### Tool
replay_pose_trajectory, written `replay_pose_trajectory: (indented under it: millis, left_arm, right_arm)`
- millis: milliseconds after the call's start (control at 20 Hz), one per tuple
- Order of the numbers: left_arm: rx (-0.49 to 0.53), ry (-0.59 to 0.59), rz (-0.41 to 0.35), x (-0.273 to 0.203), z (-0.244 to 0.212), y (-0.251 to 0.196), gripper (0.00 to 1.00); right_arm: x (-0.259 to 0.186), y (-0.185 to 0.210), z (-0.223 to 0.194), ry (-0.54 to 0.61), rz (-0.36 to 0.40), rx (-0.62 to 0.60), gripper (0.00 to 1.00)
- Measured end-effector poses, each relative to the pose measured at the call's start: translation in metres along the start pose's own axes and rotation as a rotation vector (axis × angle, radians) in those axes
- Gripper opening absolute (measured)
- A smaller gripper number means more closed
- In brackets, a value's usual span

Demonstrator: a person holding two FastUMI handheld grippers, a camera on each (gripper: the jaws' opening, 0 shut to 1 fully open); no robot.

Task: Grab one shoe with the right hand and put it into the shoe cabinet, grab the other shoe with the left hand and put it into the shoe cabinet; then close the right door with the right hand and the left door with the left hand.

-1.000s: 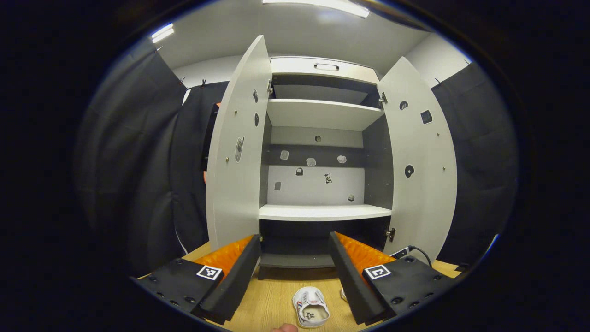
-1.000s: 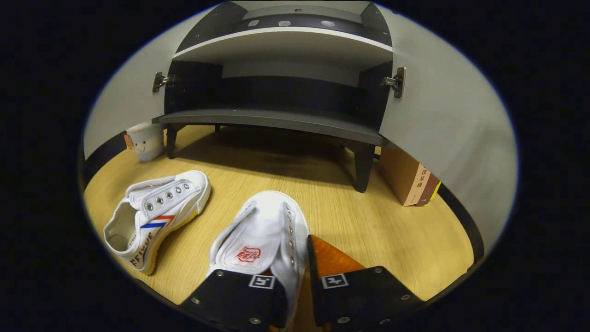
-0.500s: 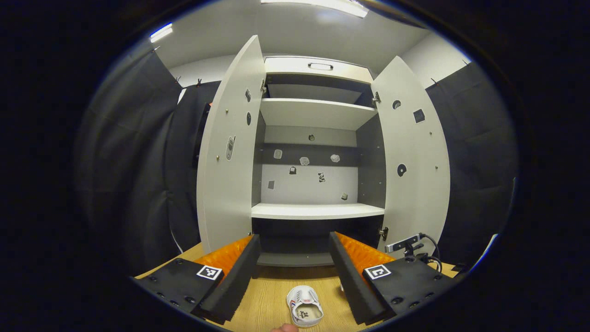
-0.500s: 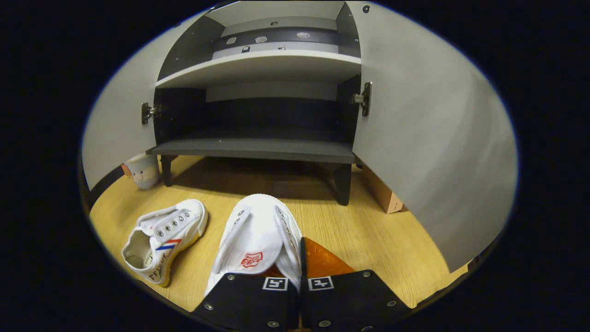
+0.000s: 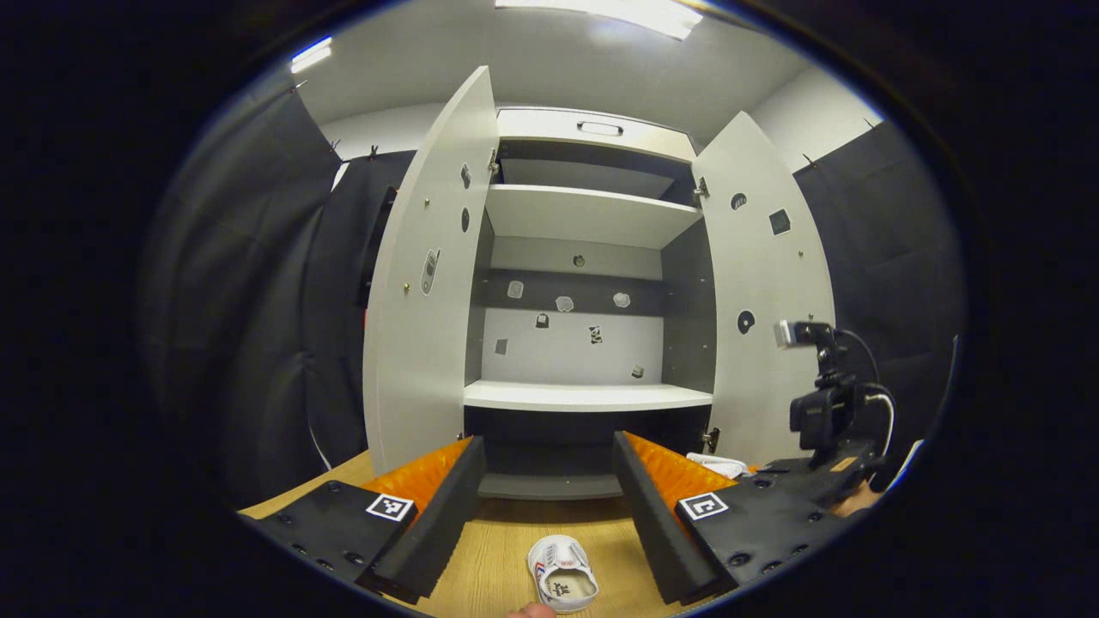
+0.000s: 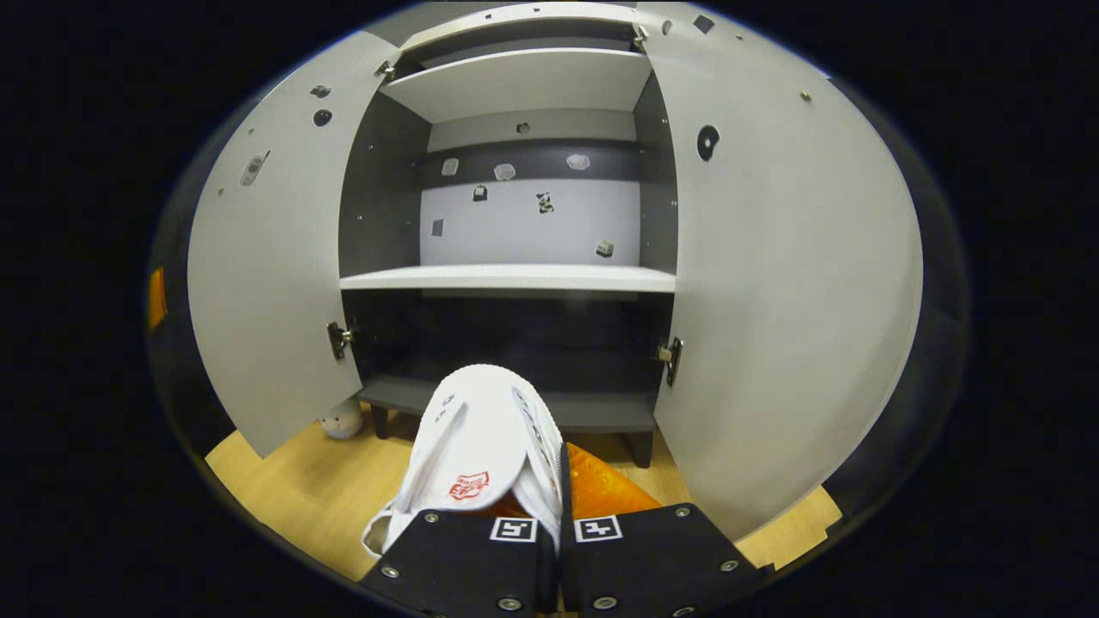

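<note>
Right gripper (image 6: 554,515) fingers closed together, pinching the side wall of a white shoe (image 6: 476,446) with a red tongue logo, toe pointing at the shoe cabinet (image 6: 532,279). Both doors stand open: left door (image 6: 266,266), right door (image 6: 781,266). Dark bottom shelf (image 6: 592,410) ahead. Small white plush (image 6: 342,421) on the wooden floor (image 6: 300,498) beside the cabinet leg.

No text is legible; the shoe (image 6: 481,438) tongue carries a red logo too small to read.

Bright, even light from ceiling strip lamps (image 5: 601,13), slight glare there. Lowest cabinet compartment (image 6: 506,343) in deep shadow. Both views sharp; strong fisheye bending at edges, doors (image 5: 429,283) curved.
</note>
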State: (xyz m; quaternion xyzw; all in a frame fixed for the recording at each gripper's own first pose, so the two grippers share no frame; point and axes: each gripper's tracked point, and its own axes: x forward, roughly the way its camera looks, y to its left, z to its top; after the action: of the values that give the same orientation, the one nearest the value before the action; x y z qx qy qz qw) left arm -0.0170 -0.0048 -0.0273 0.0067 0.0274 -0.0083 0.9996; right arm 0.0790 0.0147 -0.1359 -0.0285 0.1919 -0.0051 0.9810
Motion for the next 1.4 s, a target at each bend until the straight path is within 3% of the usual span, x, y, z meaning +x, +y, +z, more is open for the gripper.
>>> replay_pose_trajectory:
  millis: [250,400,550,850,1050,1400]
  left_arm:
    - [0.021,-0.002,0.002,-0.002,-0.005,0.006,0.96]
    - [0.016,0.004,-0.007,-0.005,-0.007,0.004,0.96]
    - [0.0,0.014,-0.015,-0.008,-0.01,0.001,0.96]
    - [0.002,0.02,-0.004,-0.009,-0.009,0.006,0.96]
    - [0.018,0.02,0.029,-0.008,-0.008,0.019,0.96]
    - [0.018,0.033,0.05,-0.004,-0.012,0.027,0.96]
  right_arm:
    - [0.009,0.011,0.12,-0.105,-0.01,0.035,0.01]
    - [0.041,-0.007,0.184,-0.142,-0.061,0.055,0.01]
    - [0.101,-0.023,0.23,-0.153,-0.141,0.001,0.01]
    - [0.212,-0.049,0.243,-0.062,-0.257,-0.022,0.01]
    - [0.25,-0.067,0.225,0.005,-0.334,-0.083,0.01]
    - [0.272,-0.061,0.206,0.095,-0.335,-0.138,0.01]
